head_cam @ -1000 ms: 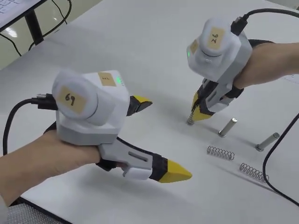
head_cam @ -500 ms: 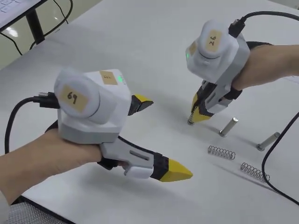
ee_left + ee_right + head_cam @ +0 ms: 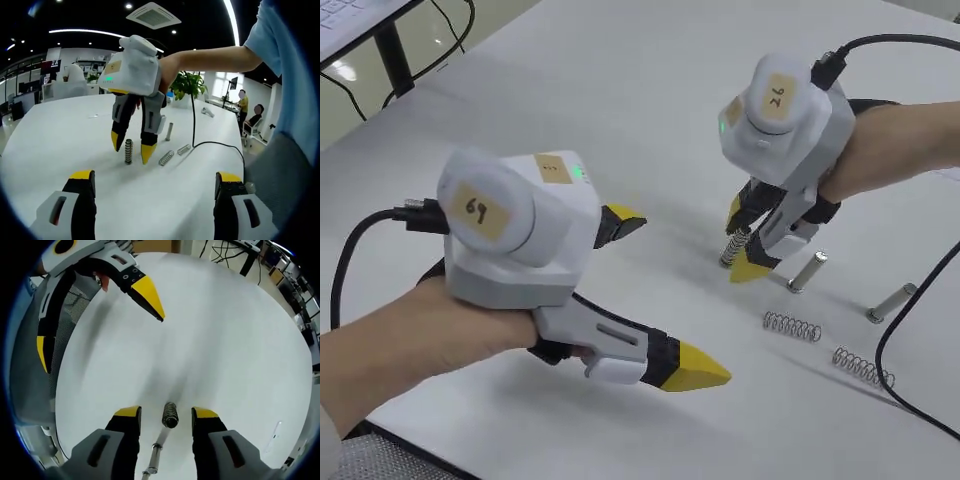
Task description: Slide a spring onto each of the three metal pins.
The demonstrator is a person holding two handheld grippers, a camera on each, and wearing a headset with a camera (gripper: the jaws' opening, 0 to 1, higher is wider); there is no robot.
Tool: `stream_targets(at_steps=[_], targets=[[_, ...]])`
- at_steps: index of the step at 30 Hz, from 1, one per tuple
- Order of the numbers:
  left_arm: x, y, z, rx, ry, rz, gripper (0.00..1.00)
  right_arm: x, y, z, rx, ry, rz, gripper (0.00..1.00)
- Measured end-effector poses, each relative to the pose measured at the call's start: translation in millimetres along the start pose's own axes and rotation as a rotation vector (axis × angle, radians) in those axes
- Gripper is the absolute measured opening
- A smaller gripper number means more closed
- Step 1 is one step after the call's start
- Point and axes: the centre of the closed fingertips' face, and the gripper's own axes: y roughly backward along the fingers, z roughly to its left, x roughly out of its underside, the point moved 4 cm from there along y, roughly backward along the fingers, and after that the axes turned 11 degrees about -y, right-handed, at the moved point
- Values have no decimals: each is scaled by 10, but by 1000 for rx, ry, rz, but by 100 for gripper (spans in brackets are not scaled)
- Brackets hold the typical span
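Left gripper (image 3: 665,297): jaws apart, empty, nearest the person | loose springs (image 3: 792,326): two, lying flat on the table (image 3: 620,100), just right of the right gripper (image 3: 742,245) | right gripper: jaws apart, astride the sprung pin (image 3: 731,248), nearer arm for pickup | bare pins (image 3: 808,271): two, upright, beyond the springs.

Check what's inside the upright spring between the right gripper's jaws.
The upright metal coil spring stands between the open right gripper's jaws, touching neither. Its coils cover the core, so what is inside is hidden.
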Motion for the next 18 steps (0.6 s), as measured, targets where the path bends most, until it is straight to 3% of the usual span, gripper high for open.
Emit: stream_targets(at_steps=[7,11,18], targets=[[13,0,-33,9,-1,2,98,10,20,-2,12,-7,-42,60],[12,-4,-58,19,-1,0,98,19,55,14,25,0,-73,78],[24,6,-78,28,-5,2,98,29,116,79,48,-27,-127,89]])
